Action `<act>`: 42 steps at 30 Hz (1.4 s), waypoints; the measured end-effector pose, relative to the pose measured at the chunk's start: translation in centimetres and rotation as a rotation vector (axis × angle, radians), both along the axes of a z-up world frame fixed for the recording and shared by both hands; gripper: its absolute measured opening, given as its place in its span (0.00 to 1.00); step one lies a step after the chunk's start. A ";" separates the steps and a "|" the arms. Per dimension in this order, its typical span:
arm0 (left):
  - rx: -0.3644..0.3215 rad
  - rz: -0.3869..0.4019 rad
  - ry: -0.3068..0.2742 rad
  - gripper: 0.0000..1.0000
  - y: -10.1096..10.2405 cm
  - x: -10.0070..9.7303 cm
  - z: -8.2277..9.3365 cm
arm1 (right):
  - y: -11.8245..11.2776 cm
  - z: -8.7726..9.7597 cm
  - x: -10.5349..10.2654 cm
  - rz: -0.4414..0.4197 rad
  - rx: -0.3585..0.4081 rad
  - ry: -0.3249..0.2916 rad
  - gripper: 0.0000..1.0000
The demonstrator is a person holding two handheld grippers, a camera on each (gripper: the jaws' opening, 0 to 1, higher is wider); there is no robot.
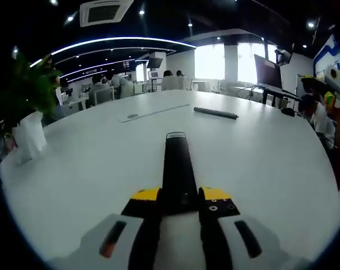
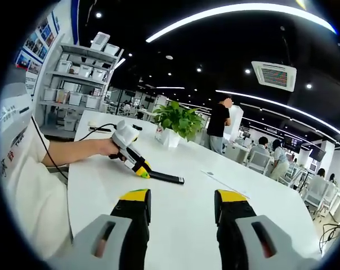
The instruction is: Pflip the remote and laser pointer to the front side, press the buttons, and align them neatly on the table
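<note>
Left gripper view: the left tool (image 1: 179, 198) is closed on one black remote (image 1: 177, 169), its yellow-tipped jaws pressing both long sides at the near end. The remote extends straight ahead over the white table (image 1: 91, 169); contact with the surface cannot be determined. One slim dark laser pointer (image 1: 215, 113) lies flat farther back, right of centre, well apart from the remote. One white pot (image 1: 29, 138) containing a green plant (image 1: 29, 90) stands at the left edge of the table.

Right gripper view: the right tool (image 2: 181, 211) is wide open and holds nothing; its two jaws hang above bare table. Across the table, the left tool, held in a person's hand (image 2: 105, 147), grips the remote at one end, the remote lying low along the surface. One potted plant stands behind it.
</note>
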State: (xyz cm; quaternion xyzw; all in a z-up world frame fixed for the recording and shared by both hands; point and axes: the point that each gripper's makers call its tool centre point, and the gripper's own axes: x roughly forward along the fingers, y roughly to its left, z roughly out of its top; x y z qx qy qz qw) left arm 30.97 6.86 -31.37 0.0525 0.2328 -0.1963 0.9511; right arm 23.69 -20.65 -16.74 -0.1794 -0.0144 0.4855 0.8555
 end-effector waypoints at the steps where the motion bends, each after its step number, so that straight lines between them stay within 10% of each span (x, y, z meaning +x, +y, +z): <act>1: -0.002 0.000 0.003 0.28 0.0 -0.1 0.0 | 0.0 0.1 -0.1 0.002 0.000 -0.003 0.48; 27: 0.013 -0.085 0.016 0.28 -1.1 -3.5 0.2 | -0.1 0.3 -0.5 0.016 -0.005 -0.016 0.48; 33: 0.103 -0.077 -0.033 0.28 -0.4 -2.7 0.6 | 0.3 0.6 -1.6 0.066 -0.011 -0.050 0.51; 39: 0.033 -0.054 -0.001 0.28 -0.4 -2.6 0.4 | 1.5 0.4 -1.3 0.071 0.086 0.089 0.50; 42: 0.043 -0.041 -0.008 0.28 0.0 -1.9 0.4 | 2.5 1.3 -2.0 0.084 0.056 0.005 0.50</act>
